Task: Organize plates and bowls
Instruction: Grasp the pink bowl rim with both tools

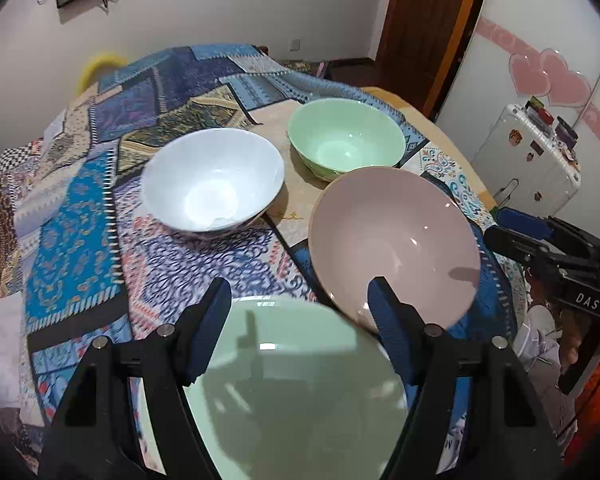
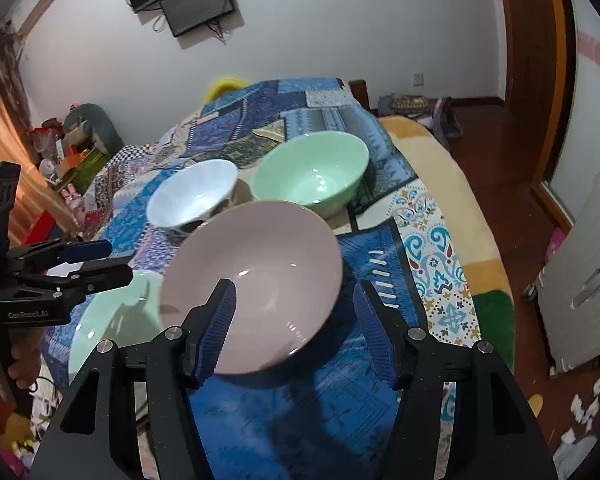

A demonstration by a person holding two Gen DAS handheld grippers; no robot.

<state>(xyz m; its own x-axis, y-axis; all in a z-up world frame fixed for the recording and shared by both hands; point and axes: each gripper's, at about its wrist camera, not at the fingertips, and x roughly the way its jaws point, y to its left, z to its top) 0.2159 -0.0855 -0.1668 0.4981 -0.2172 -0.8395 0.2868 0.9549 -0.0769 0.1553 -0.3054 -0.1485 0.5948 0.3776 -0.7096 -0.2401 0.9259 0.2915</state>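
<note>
Both grippers, left gripper (image 1: 300,300) and right gripper (image 2: 294,300), gape empty above bowls.

Spreading across the bed: a patchwork quilt (image 2: 300,112). Hanging on the far wall, a dark screen (image 2: 198,4). Standing at the right, a white suitcase (image 1: 528,160). Lying on the floor, paper scraps (image 2: 584,408).

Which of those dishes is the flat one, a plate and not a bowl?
The pale green plate, right under the left gripper. The white, green and pink dishes are deep bowls.
</note>
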